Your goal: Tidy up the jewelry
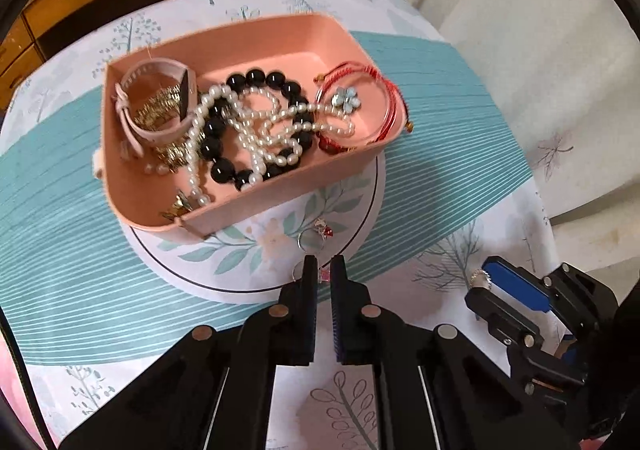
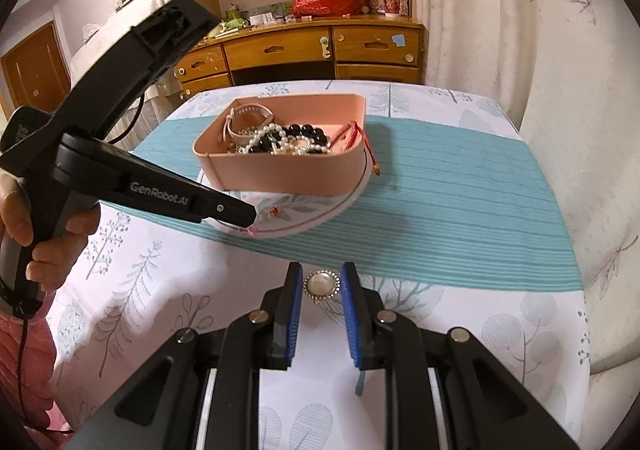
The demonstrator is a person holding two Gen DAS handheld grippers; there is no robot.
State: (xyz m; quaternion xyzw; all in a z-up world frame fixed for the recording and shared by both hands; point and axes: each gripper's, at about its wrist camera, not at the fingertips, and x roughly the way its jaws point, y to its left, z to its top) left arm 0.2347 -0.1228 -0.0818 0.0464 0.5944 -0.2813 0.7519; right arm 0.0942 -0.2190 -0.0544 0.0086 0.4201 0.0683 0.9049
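A pink tray (image 1: 280, 42) (image 2: 280, 174) rests on a round floral plate (image 1: 224, 282) (image 2: 320, 214). It holds a pearl necklace (image 1: 260, 122), a black bead bracelet (image 1: 256, 80), a red cord bracelet (image 1: 360, 72), a pink watch (image 1: 156, 70) and gold pieces. A ring with a red charm (image 1: 316, 236) lies on the plate. My left gripper (image 1: 323, 268) (image 2: 250, 228) is nearly closed around a small pink-stoned ring (image 1: 323, 275) at the plate's near edge. My right gripper (image 2: 320, 286) (image 1: 480, 278) holds a round pearl ring (image 2: 321, 284) (image 1: 478, 277) between its blue pads.
The table has a white leaf-print cloth (image 2: 500, 330) with a teal runner (image 1: 60, 250) (image 2: 460, 190). A wooden desk with drawers (image 2: 320, 46) and cluttered shelves stands behind. White curtains (image 2: 540, 50) hang at the right.
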